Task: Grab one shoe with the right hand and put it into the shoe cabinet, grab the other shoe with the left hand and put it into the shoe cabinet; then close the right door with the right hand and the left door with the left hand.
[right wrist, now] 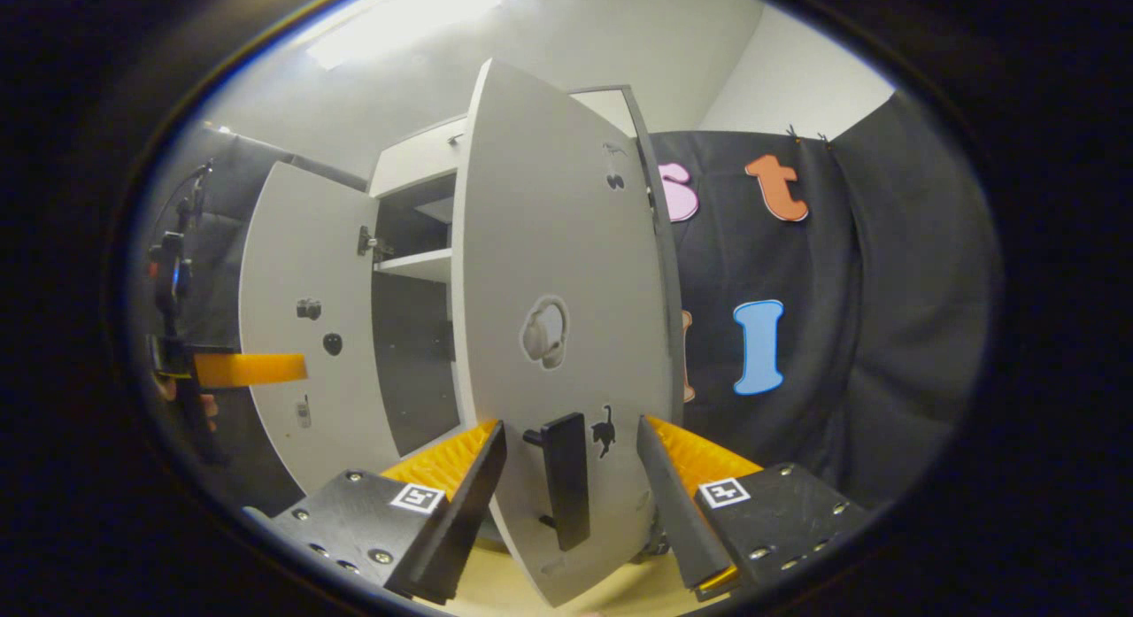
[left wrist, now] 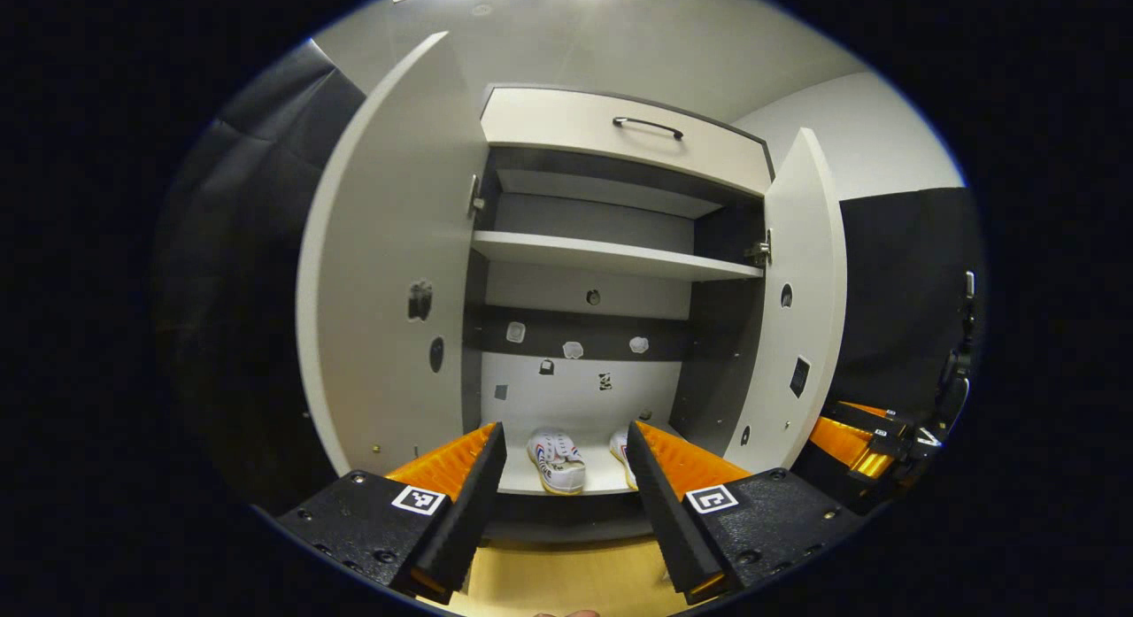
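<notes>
Black-draped booth, pale wooden floor [left wrist: 566, 582]; left gripper view: left gripper [left wrist: 566, 475] spread wide and empty, facing the white two-door shoe cabinet [left wrist: 620, 139], both white sneakers [left wrist: 556, 459] on its bottom shelf, left door [left wrist: 389, 272] open. Right gripper view: right gripper [right wrist: 571, 475] parted around the right door [right wrist: 558, 245]'s black bar handle [right wrist: 566, 480], not clamped. Shoes done, both doors left to close

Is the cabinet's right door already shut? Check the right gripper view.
No, the right door stands open, its handle between the open fingers of the right hand-held gripper.
</notes>
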